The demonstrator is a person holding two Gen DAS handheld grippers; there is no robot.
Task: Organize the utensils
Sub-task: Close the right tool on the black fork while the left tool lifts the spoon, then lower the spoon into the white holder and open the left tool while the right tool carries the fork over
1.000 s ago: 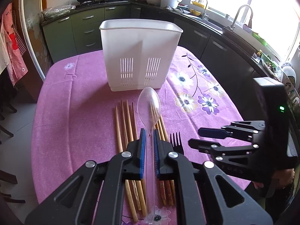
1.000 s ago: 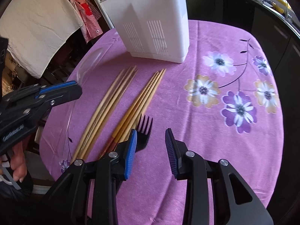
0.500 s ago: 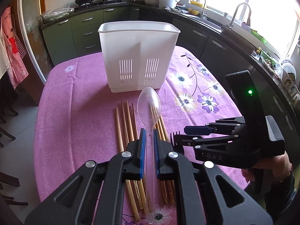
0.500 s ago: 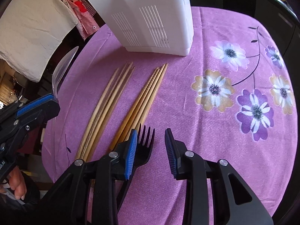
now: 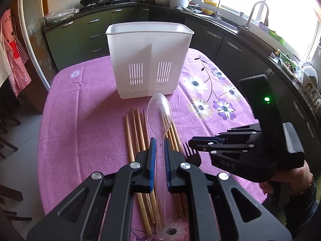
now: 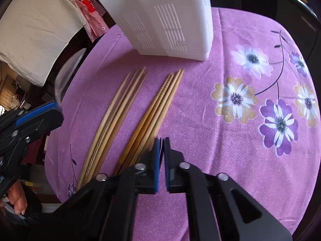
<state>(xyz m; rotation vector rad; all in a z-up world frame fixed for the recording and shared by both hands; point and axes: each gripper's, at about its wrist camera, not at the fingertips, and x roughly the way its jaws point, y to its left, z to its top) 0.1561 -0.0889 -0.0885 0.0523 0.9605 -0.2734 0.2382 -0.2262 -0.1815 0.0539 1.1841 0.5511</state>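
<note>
Purple flowered tablecloth point(image 5: 84, 132) under us, we pinch the light, slippery clear plastic spoon point(image 5: 160, 120) by its stiff handle in our left gripper point(image 5: 159, 156), while our right gripper point(image 6: 162, 150) presses together on the black fork point(image 5: 192, 156) beside the chopsticks point(image 6: 124, 108).

Clear glossy plastic spoon point(image 5: 159, 110); matt black plastic fork point(image 5: 193, 156); bare wood chopsticks point(image 6: 120, 108); white smooth plastic caddy point(image 5: 149, 60) w/ slotted wall; fuzzy matt purple cloth point(image 6: 200, 140) on surface.
</note>
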